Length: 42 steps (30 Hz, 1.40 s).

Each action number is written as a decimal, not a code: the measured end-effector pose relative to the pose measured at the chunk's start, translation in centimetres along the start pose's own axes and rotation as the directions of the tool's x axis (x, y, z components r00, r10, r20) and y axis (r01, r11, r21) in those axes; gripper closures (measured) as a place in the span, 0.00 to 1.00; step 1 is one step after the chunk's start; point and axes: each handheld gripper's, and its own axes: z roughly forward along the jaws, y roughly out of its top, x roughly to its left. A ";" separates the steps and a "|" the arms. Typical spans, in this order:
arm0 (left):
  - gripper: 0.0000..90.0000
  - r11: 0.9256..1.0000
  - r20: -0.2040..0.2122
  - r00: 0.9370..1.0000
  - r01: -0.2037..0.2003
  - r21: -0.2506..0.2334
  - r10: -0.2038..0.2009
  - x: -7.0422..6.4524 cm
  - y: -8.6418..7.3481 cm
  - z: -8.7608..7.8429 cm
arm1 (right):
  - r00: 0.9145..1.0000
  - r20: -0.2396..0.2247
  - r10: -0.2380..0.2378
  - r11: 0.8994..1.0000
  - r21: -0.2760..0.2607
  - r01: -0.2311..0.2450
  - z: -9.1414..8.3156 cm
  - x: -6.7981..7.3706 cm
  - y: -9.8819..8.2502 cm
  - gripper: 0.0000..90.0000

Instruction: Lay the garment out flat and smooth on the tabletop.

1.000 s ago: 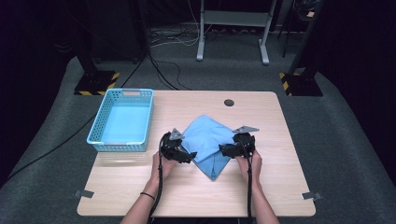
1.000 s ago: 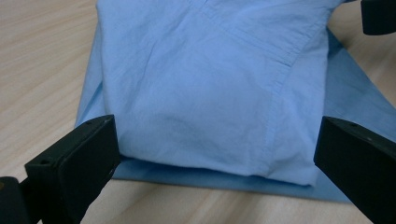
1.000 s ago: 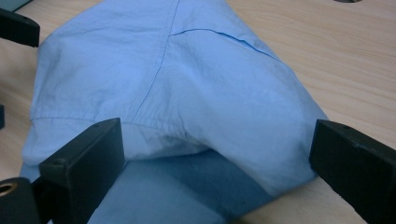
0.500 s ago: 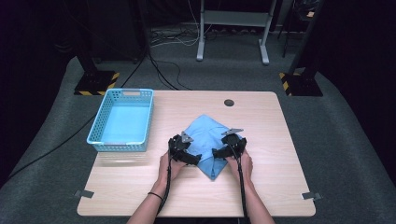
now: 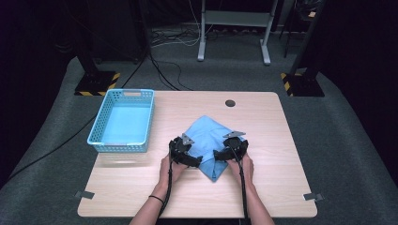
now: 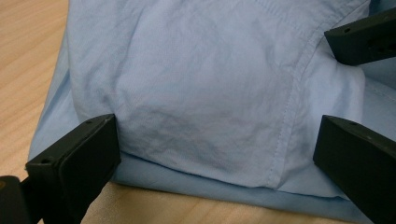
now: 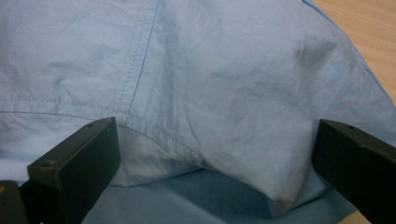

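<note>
Folding light-blue shirt point(image 5: 210, 143) at table point(image 5: 272, 187) centre. Left gripper point(image 5: 191, 159), right gripper point(image 5: 219, 155): jaws spread wide astride near folded edge, nothing pinched. Fabric soft, light, limp, layered; pinch all layers at stitched seam point(image 6: 286, 135).

Light blue folded cotton garment point(image 5: 210, 140) w/ slightly darker blue stitching, plain, no print. Both handheld grippers, left point(image 5: 194, 161) & right point(image 5: 217, 155), are matte black w/ grey top plates. Turquoise plastic lattice basket point(image 5: 101, 126), pale wood-grain tabletop point(image 5: 263, 126), dark grey carpet point(image 5: 347, 140).
</note>
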 end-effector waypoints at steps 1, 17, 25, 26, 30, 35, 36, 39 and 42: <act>0.00 1.000 0.000 1.000 -0.001 0.000 0.001 0.0 0.0 0.0 | 1.000 0.001 0.001 1.000 0.001 -0.001 0.0 0.0 0.0 0.00; 0.00 1.000 0.000 1.000 0.001 -0.002 -0.001 -1.1 -0.9 -0.9 | 1.000 -0.018 -0.020 1.000 -0.004 0.020 -1.2 0.7 -1.3 0.00; 0.00 1.000 -0.003 1.000 0.002 0.000 -0.002 -1.7 -1.5 -1.5 | 0.999 -0.026 -0.030 1.000 -0.007 0.030 -1.6 1.0 -1.8 0.00; 0.00 1.000 -0.004 1.000 0.007 -0.001 -0.007 -1.9 -1.6 -1.6 | 0.999 -0.026 -0.031 0.999 -0.008 0.031 -1.8 1.2 -2.0 0.00; 0.00 1.000 -0.008 1.000 0.010 0.001 -0.010 -2.2 -1.8 -1.8 | 0.999 -0.030 -0.034 0.999 -0.007 0.034 -2.1 1.3 -2.3 0.00; 0.00 1.000 -0.010 1.000 0.013 -0.001 -0.013 -2.5 -2.1 -2.1 | 0.999 -0.034 -0.040 0.999 -0.008 0.040 -2.4 1.5 -2.6 0.00; 0.00 1.000 -0.013 1.000 0.013 0.000 -0.013 -2.6 -2.2 -2.2 | 0.999 -0.035 -0.040 0.999 -0.009 0.040 -2.4 1.6 -2.7 0.00; 0.00 1.000 -0.014 1.000 0.015 -0.001 -0.015 -3.0 -2.4 -2.4 | 0.999 -0.035 -0.041 0.999 -0.010 0.041 -2.6 1.7 -2.9 0.00; 0.00 1.000 -0.016 1.000 0.015 -0.001 -0.015 -3.4 -2.6 -2.6 | 0.998 -0.037 -0.045 0.999 -0.011 0.045 -2.8 1.8 -3.1 0.00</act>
